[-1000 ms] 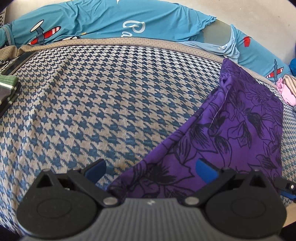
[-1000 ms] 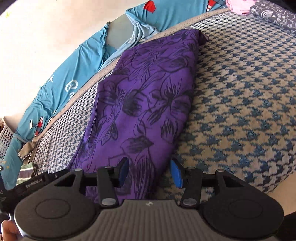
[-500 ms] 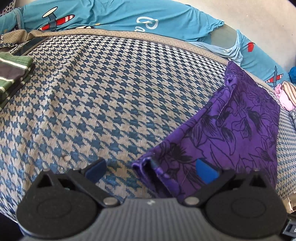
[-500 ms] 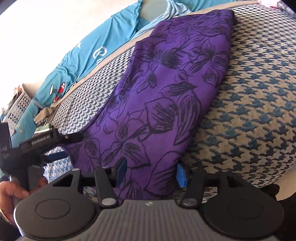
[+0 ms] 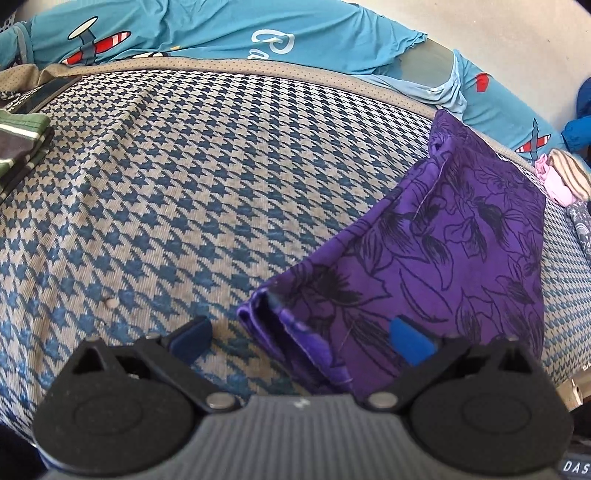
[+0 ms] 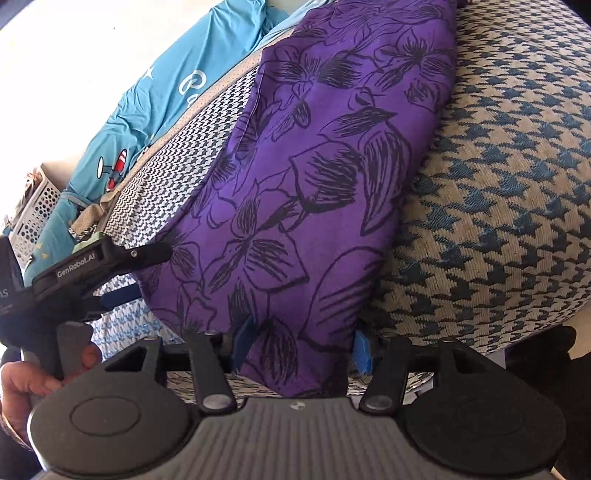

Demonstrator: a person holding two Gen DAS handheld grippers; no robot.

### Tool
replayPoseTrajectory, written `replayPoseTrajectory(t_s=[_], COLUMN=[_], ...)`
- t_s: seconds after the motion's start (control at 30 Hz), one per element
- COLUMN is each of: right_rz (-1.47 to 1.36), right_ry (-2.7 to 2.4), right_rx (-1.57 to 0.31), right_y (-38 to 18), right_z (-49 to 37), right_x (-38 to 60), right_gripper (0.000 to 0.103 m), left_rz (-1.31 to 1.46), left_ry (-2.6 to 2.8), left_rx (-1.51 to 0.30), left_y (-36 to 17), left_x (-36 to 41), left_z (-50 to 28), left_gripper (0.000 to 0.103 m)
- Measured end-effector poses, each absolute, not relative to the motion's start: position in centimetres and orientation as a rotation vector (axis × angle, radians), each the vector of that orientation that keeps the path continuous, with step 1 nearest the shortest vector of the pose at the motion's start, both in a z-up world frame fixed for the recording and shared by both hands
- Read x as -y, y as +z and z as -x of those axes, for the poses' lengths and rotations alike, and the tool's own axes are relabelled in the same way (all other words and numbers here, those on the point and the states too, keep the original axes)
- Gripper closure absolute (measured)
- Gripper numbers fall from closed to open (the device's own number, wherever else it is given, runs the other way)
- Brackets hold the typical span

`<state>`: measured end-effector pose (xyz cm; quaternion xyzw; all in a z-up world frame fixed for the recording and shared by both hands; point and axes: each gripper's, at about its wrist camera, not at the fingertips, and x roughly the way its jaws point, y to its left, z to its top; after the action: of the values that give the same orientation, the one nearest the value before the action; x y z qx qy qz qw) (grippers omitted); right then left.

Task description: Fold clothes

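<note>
Nearest, the right gripper (image 6: 301, 349) sits at the near edge of the houndstooth bed cover (image 6: 498, 206) with its jaws, just widened, parted around the folded purple floral garment (image 6: 314, 177), pads not visibly pressing. Beside it the left gripper (image 5: 301, 338) is spread wide over the garment's layered near corner. Farther off, a blue airplane-print sheet (image 5: 207, 33) lines the far edge.
</note>
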<state>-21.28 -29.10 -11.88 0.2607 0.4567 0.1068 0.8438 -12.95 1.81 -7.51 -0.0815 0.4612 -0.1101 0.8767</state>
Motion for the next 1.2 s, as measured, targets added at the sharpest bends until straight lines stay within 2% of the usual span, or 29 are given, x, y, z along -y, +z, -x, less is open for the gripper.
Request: replayPoseTrajectory(t_s=[0.07,0.1,0.17,0.2,0.53,0.8,1.2], right_rz=[-0.522,-0.509,-0.548,-0.570,-0.688,-0.897,-0.986], right_ry=[0.212,0.204,0.219,0.232,0.317,0.303,0.308], right_rx=[-0.967,-0.968,-0.963,-0.951,-0.809,-0.792,-0.759], right_y=[-11.9,-11.8,-11.8,-11.7,-9.1,-8.2,-7.4], right_z=[21.3,21.3,21.5,21.6,21.9,22.1,22.3], right_x=[28.8,28.8,29.1,29.4,30.2,31.8,32.6], right_gripper=[0.057,0.068,0.081,0.091,0.091,0.091,0.091], left_rz=[0.182,0.188,0.196,0.201,0.326,0.489,0.647], left_ry=[-0.241,-0.247,-0.253,-0.255,-0.278,-0.314,-0.426], left_rx=[-0.962,-0.962,-0.966,-0.968,-0.997,-1.027,-1.057], left_y=[-7.4,-7.4,-7.3,-7.3,-7.3,-7.5,-8.5], left_x=[-1.7,-1.7,-1.8,-1.9,-3.4,-4.6,-1.8], left_z=[13.0,13.1,13.2,13.3,14.2,15.7,14.7], left_gripper=[0.000,0.000,0.000,0.000,0.000,0.000,0.000])
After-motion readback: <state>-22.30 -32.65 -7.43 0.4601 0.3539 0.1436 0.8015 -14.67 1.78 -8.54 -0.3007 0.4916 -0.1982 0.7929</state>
